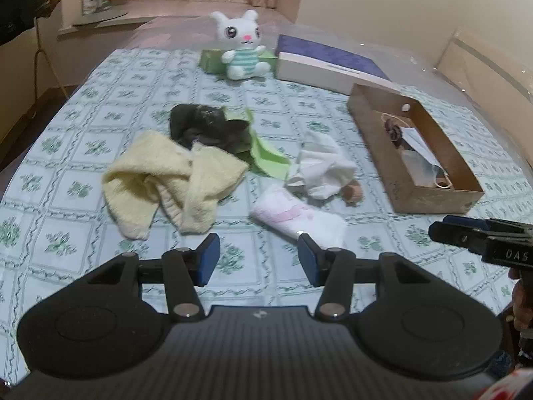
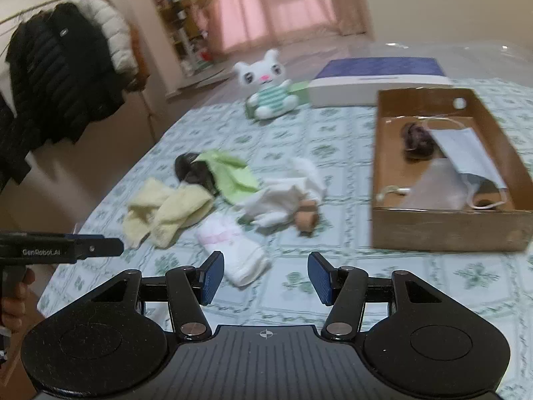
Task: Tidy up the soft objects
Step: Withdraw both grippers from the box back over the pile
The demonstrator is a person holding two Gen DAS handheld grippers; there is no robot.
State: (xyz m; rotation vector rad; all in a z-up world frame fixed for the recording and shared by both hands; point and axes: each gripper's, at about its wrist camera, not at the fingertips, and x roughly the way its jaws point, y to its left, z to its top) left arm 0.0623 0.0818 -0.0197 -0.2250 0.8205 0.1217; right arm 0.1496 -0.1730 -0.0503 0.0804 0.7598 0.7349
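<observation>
Soft cloths [image 1: 173,180] lie scattered mid-frame, cardboard box [image 1: 413,153] to the right. Left gripper [image 1: 259,256] and right gripper [image 2: 262,275] hover half-open, empty: approach step. Next, close on the white folded cloth [image 2: 233,253].

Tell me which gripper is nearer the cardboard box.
Right. The right gripper hovers open over the bedspread with the cardboard box just ahead to its right; the left gripper, also open, sits farther left, in front of the yellow cloth.
</observation>
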